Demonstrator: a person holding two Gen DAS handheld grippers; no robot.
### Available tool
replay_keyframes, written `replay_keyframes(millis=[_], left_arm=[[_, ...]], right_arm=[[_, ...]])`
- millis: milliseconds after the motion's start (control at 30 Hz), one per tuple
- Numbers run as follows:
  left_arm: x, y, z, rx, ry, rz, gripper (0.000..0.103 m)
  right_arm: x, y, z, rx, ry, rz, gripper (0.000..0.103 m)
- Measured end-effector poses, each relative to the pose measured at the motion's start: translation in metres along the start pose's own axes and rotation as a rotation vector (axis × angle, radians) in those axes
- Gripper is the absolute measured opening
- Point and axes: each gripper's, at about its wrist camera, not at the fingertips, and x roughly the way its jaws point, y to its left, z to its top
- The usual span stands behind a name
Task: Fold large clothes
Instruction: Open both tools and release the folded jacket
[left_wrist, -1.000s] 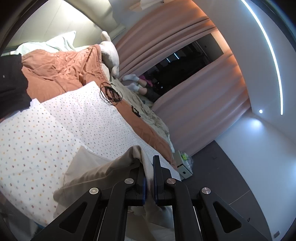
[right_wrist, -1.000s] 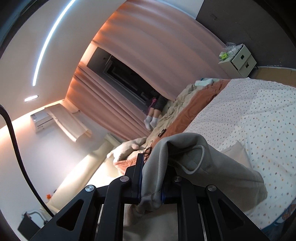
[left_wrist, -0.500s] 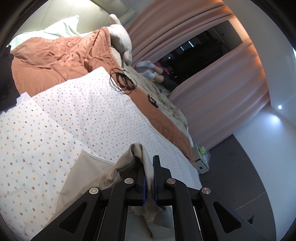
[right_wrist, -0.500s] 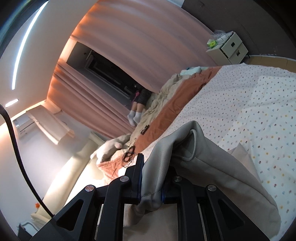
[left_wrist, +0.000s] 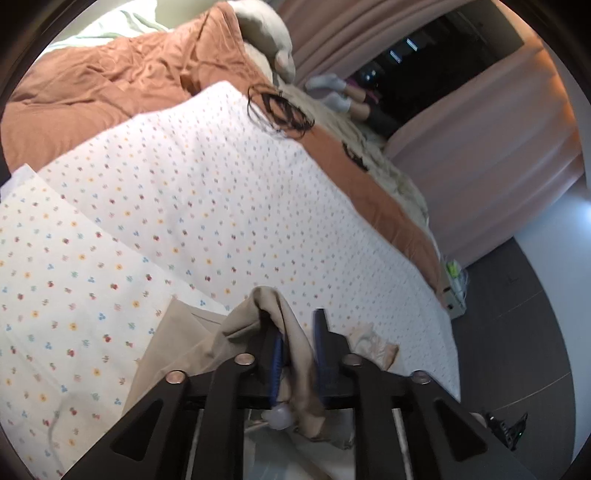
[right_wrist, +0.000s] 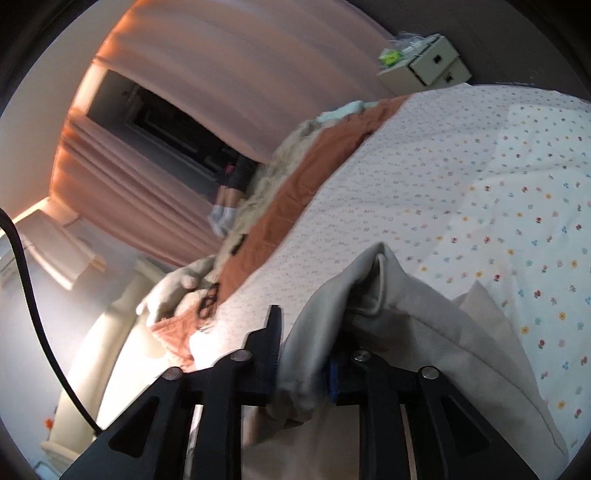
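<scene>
Two claws are seen over a bed (left_wrist: 207, 206) spread with a flower-dotted white sheet. In the left wrist view, an orange blanket (left_wrist: 92, 92) is bunched at the far left of the bed, with a pale plush toy (left_wrist: 266, 40) beyond it and a tangle of dark cord (left_wrist: 280, 114) lying on the sheet's far edge. The left claw (left_wrist: 297, 339) is opening; a fold of the beige garment (left_wrist: 288, 332) is draped between its fingers, resting against the left blue pad, while a gap is seen at the right one. Pink curtains (left_wrist: 480, 147) are hung at the right. In the right wrist view, a black cable (right_wrist: 33, 295) is seen at the left edge, then the curtains, then the blanket's orange band. The right claw (right_wrist: 306, 347) is also opening, with the garment's hem lying loose between its fingers and the rest of the cloth spread down onto the sheet at the right. A small drawer unit (right_wrist: 428, 62) is seen at the top right.
</scene>
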Motion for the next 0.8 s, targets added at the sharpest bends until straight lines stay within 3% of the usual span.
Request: replay_keyframes(millis=[67,100,400,800], left_arm=[[0.011,0.005,-0.003,-0.008,0.011,0.006,0.068],[0.012,0.008,-0.006,-0.014,-0.003,0.012,0.074],[-0.008,0.040,-0.023,-0.039,-0.020,0.065,0.075],[-0.059,0.093,-0.063,-0.066,0.026,0.155,0.074]], right_arm=[[0.012,-0.007,0.000,0.014,0.013,-0.048,0.087],[0.016,-0.011,-0.001,0.021,0.014,-0.072,0.093],[0.020,-0.022,-0.025,0.000,0.073,-0.134,0.094],[0.034,0.046,-0.089,-0.250,0.268,-0.214,0.094]])
